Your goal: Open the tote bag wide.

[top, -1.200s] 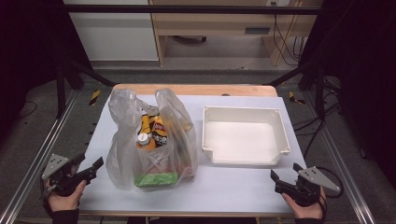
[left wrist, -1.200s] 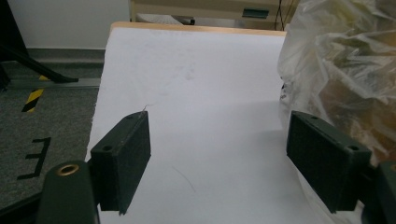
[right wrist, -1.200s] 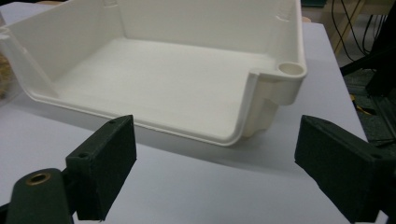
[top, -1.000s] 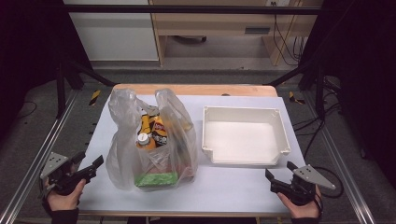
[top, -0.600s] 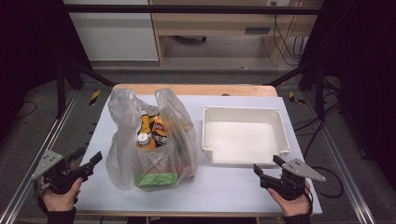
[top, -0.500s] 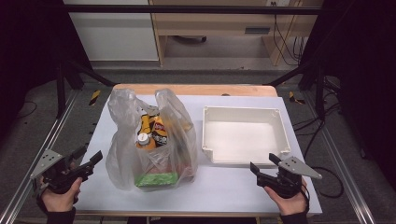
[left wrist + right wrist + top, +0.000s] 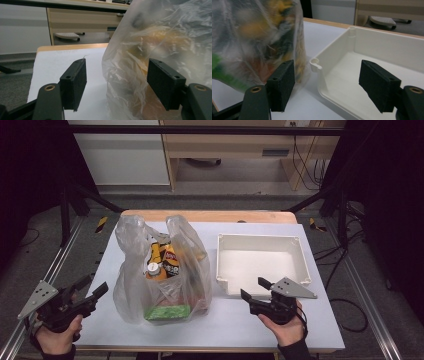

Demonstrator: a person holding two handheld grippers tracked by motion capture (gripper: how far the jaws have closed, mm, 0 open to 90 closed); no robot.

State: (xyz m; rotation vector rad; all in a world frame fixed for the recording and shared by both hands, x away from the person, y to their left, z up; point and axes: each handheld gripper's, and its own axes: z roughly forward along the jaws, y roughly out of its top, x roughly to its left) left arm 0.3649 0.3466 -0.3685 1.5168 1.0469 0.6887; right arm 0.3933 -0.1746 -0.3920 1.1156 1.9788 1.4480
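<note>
A clear plastic bag (image 7: 160, 270) stands on the white table sheet (image 7: 220, 325), holding snack packets, a white-capped bottle (image 7: 152, 268) and a green box (image 7: 167, 312). A white tray (image 7: 260, 238) sits to its right. My left gripper (image 7: 94, 286) hovers off the bag's left side, open, apart from it. In the left gripper view the bag (image 7: 162, 37) lies just ahead of the gripper (image 7: 117, 67). My right gripper (image 7: 253, 287) is open at the tray's front left corner (image 7: 315, 62), between tray and bag (image 7: 249, 37). Both pairs of jaws have just been closing slightly, with nothing between them.
The table's wooden back edge (image 7: 210, 215) runs behind the bag. Metal frame rails (image 7: 367, 295) flank the table on both sides. A cabinet and desk stand on the floor beyond. Cables lie on the floor at the right.
My right gripper has travelled left from the table's front right corner to the tray's front left corner. My left gripper has risen a little beside the bag.
</note>
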